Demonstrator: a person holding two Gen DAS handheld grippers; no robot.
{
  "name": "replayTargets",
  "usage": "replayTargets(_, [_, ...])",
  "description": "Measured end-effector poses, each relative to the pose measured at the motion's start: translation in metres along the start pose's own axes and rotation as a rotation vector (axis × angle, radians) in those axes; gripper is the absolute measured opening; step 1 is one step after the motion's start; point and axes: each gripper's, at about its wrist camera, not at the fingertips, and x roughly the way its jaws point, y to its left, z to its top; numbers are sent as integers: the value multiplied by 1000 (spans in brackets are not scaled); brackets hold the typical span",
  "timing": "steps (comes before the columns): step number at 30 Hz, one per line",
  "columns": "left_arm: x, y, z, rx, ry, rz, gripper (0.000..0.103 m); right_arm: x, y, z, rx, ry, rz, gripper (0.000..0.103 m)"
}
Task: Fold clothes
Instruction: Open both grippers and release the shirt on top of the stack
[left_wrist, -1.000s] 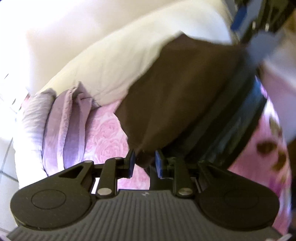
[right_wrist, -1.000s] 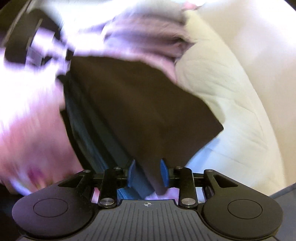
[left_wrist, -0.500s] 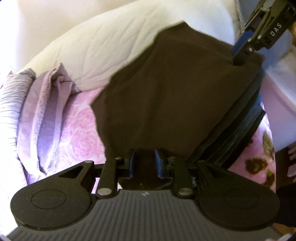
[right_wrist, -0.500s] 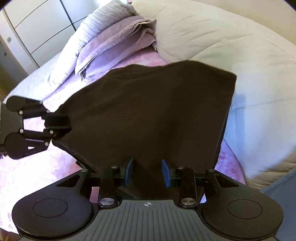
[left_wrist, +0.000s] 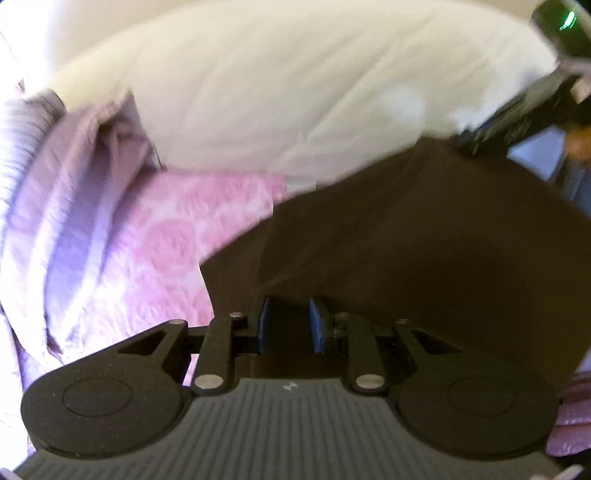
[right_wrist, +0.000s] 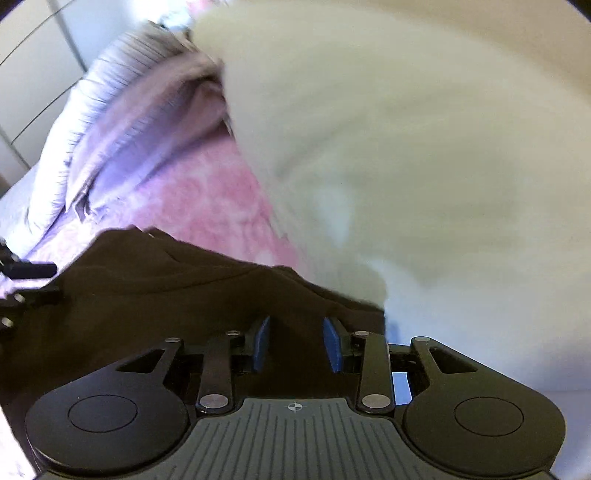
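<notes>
Since half a second ago the dark brown cloth garment (left_wrist: 424, 251) has dropped lower over the pink rose-patterned bedspread (left_wrist: 177, 236), beside the cream quilted duvet (right_wrist: 424, 147). It stretches lengthwise between the tongs: the left gripper (left_wrist: 291, 320) pinches one end, the right gripper (right_wrist: 295, 343) the other.

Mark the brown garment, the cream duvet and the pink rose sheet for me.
brown garment (left_wrist: 424, 240): left wrist view, middle of the spread cloth.
cream duvet (right_wrist: 424, 147): right wrist view, its broad top surface.
pink rose sheet (left_wrist: 173, 240): left wrist view, a rose print.
</notes>
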Motion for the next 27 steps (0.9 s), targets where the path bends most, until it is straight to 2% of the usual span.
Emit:
replayTargets(3, [-2, -1, -2, 16, -4, 8, 21, -16, 3, 3, -7, -5, -8, 35])
replayTargets(6, [-22, -5, -5, 13, -24, 49, 21, -40, 20, -2, -46, -42, -41, 35])
replayTargets(10, [-51, -12, -14, -33, -51, 60, 24, -78, 44, -39, -6, -86, 14, 37])
replayTargets(13, [-56, -23, -30, -49, -18, 52, 24, -83, 64, -73, 16, -46, 58, 47])
replayTargets(15, [-55, -29, -37, -51, -2, 46, 25, -76, 70, -93, 31, -16, 53, 49])
replayTargets(19, [-58, -33, -44, -53, -10, 58, 26, -84, 67, -97, 92, -33, 49, 51])
replayTargets(21, [-73, -29, -46, -76, -44, 77, 34, -103, 68, -93, 75, -55, 27, 54])
replayTargets(22, [-81, -26, -50, -99, -61, 90, 42, -112, 69, -94, 66, -72, 17, 63])
replayTargets(23, [-89, -24, -55, -128, -75, 103, 50, -120, 71, -97, 59, -89, 6, 77])
replayTargets(25, [-106, -25, -68, -187, -90, 125, 57, -132, 78, -107, 57, -106, -25, 88])
replayTargets(27, [-119, -32, -83, -230, -88, 133, 64, -138, 90, -123, 72, -95, -61, 88])
